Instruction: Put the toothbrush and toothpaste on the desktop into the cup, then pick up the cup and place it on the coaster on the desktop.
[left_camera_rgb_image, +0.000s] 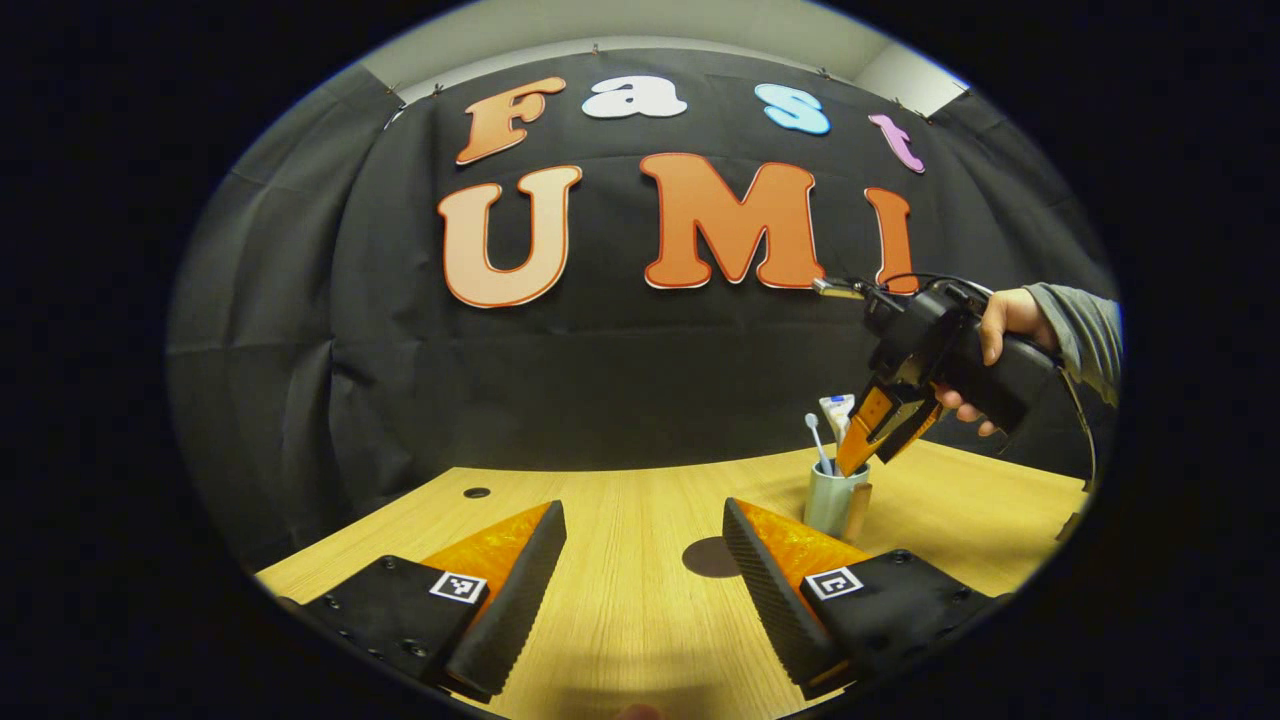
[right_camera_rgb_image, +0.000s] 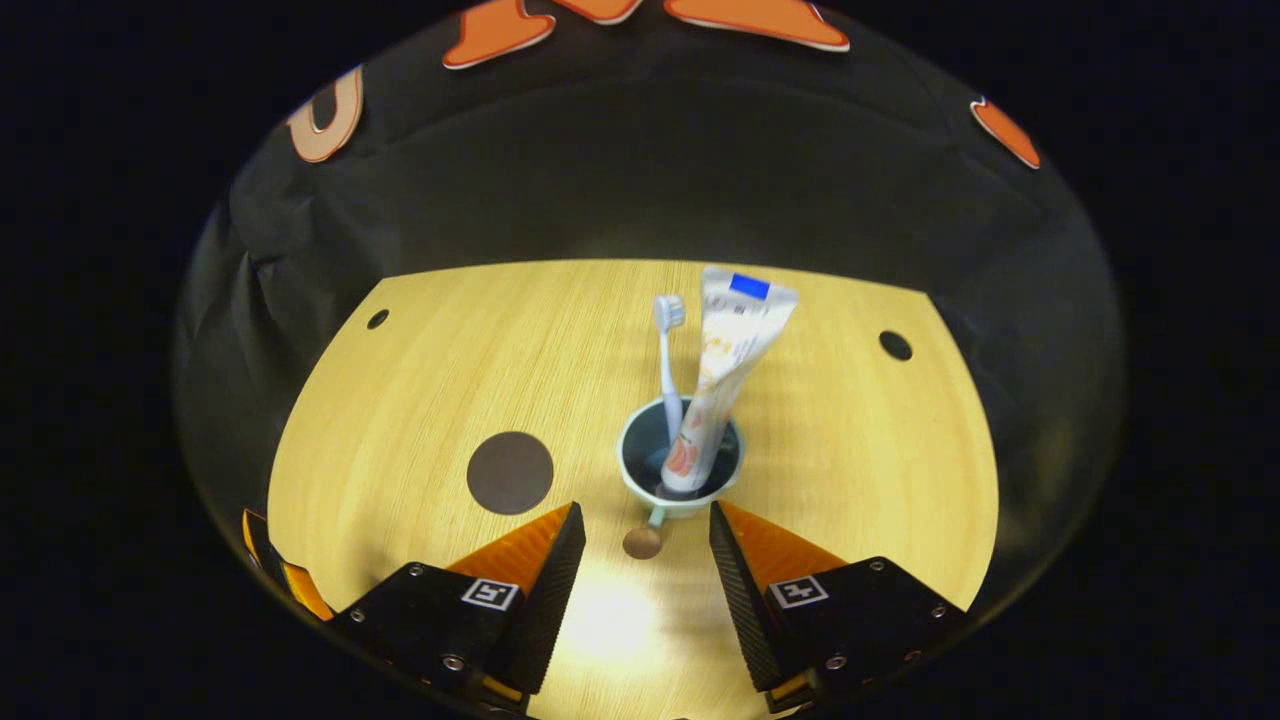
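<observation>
A pale cup (right_camera_rgb_image: 680, 462) stands on the wooden table (right_camera_rgb_image: 420, 380), already holding the toothbrush (right_camera_rgb_image: 667, 360) and toothpaste (right_camera_rgb_image: 722, 370). Judged next: grasp the cup and carry it to the dark round coaster (right_camera_rgb_image: 510, 472) nearby. The right gripper (right_camera_rgb_image: 640, 560) hangs above it, jaws spread and empty. The left gripper (left_camera_rgb_image: 645, 580) waits low, jaws spread. Nothing blocks the path.

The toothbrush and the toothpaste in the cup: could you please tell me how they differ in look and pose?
The toothbrush is a thin pale stick with a small bristle head; the toothpaste is a wide, flat printed tube. The toothbrush stands at the cup's left side in the right gripper view, while the toothpaste leans beside it on the right. The toothpaste reaches a little higher than the toothbrush. Both stand in the cup, with tops sticking out.
</observation>
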